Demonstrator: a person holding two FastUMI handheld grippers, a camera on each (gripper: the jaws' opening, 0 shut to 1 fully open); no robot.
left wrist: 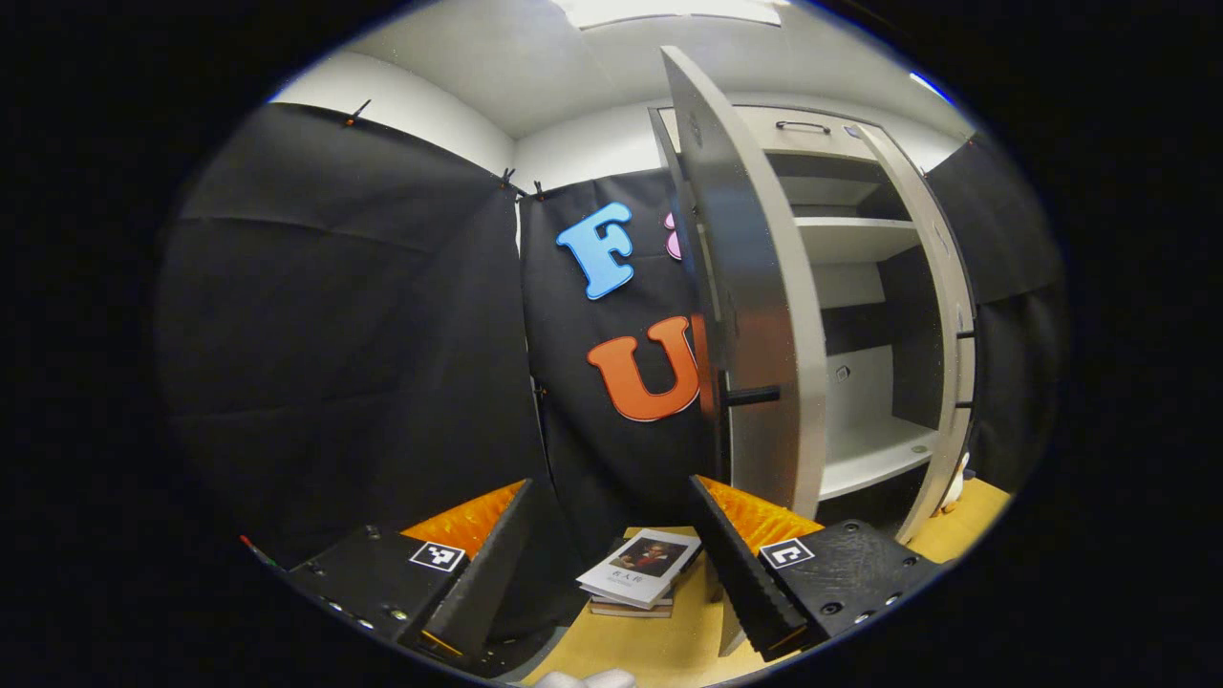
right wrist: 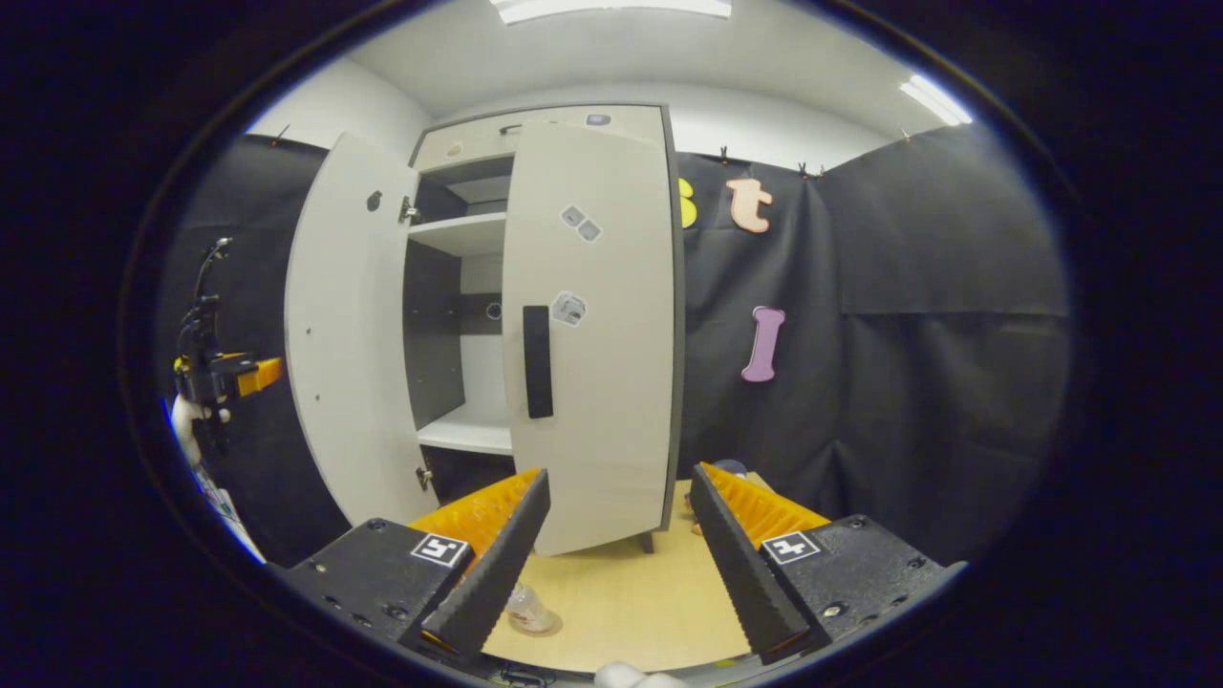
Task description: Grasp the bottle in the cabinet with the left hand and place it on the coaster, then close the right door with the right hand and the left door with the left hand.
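In the right gripper view, the clear bottle (right wrist: pixel 528 609) stands on the wooden table (right wrist: pixel 621 602) in front of the cabinet, partly hidden behind a finger of my right gripper (right wrist: pixel 616 564), which is open and empty. I cannot make out the coaster under it. The cabinet's right door (right wrist: pixel 592 334), with its dark handle (right wrist: pixel 537 361), is shut or nearly so. The left door (right wrist: pixel 349 354) stands wide open. My left gripper (left wrist: pixel 611 573) is open and empty, facing the left door's edge (left wrist: pixel 764 315) and handle (left wrist: pixel 750 395). It also appears far left (right wrist: pixel 225 375), held by a hand.
A short stack of books (left wrist: pixel 640 569) lies on the table (left wrist: pixel 659 650) just ahead of the left gripper, beside the open door's foot. Bare cabinet shelves (left wrist: pixel 874 454) show through the opening. Black cloth walls close in on both sides.
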